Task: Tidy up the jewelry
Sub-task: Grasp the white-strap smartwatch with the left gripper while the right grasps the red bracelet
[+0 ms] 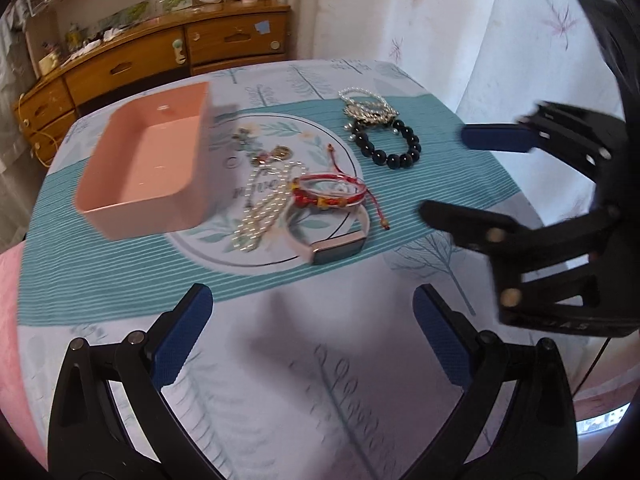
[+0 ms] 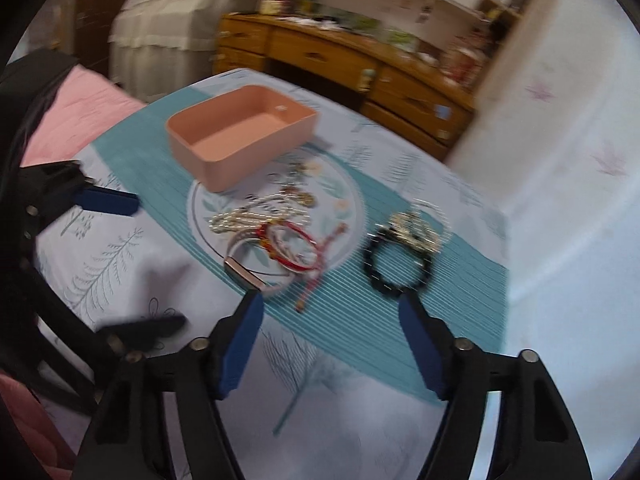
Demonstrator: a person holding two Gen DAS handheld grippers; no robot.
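Both grippers hover spread wide and empty above the bench (image 1: 280, 360). The left gripper (image 1: 312, 328) sits at the near edge; the right gripper (image 2: 330, 330) hangs just near of the black bead bracelet (image 2: 400, 268). The jewelry lies mid-bench: pearl strand (image 1: 264, 204), red cord bracelets (image 1: 332, 190), and pink watch band (image 1: 336, 246) touching, right of the pink tray (image 1: 148, 160).
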